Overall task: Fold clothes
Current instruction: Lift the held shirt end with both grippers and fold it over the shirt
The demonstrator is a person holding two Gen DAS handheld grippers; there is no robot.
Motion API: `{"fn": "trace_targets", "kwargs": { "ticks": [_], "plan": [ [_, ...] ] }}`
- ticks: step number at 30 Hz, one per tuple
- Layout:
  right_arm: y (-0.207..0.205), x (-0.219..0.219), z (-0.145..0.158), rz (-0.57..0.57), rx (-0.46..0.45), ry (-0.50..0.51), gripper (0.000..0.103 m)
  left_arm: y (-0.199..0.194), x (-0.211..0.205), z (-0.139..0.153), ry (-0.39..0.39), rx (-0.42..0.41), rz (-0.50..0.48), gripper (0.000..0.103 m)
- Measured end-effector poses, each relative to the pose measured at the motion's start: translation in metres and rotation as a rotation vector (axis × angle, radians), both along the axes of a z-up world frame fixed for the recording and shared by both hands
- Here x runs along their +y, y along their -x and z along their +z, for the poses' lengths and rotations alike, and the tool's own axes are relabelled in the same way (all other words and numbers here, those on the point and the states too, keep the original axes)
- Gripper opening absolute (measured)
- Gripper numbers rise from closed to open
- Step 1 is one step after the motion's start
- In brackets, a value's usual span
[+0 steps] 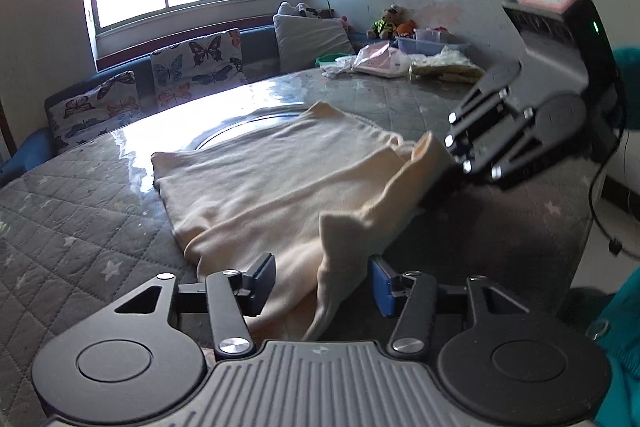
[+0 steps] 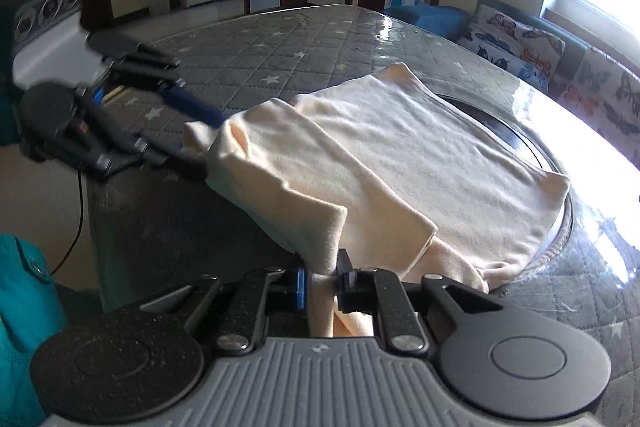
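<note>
Right tool (image 2: 322, 285) pinches cream garment (image 2: 420, 155); no writing legible

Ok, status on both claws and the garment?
Right claw shut on cream garment edge, lifted. Left claw open, straddling a fold. Nothing blocking on the table.

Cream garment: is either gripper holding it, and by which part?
The right gripper is shut on the cream garment, pinching its near edge. The left gripper is open, its fingers either side of a raised fold, not clamped.
</note>
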State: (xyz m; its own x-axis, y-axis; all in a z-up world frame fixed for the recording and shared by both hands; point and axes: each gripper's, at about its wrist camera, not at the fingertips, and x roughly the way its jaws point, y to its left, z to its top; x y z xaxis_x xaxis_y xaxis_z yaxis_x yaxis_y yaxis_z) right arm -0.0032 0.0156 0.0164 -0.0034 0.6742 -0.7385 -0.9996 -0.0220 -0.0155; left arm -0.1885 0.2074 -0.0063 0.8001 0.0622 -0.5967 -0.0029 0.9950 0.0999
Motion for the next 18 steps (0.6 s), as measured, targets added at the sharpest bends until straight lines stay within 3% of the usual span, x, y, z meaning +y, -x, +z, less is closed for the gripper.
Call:
{"fn": "trace_targets", "kwargs": {
  "ticks": [7,13,18],
  "plan": [
    [0.000,-0.001,0.005,-0.013,-0.012,-0.008,0.012,-0.003,-0.004,-0.015,-0.126,0.034,-0.003,0.056],
    [0.006,-0.003,0.004,-0.015,-0.039,-0.029,0.010,-0.005,0.002,-0.015,-0.129,0.042,-0.023,0.016],
    [0.020,-0.012,0.008,0.018,-0.085,-0.069,0.009,0.001,0.007,-0.003,-0.080,0.012,-0.005,0.008]
  ]
}}
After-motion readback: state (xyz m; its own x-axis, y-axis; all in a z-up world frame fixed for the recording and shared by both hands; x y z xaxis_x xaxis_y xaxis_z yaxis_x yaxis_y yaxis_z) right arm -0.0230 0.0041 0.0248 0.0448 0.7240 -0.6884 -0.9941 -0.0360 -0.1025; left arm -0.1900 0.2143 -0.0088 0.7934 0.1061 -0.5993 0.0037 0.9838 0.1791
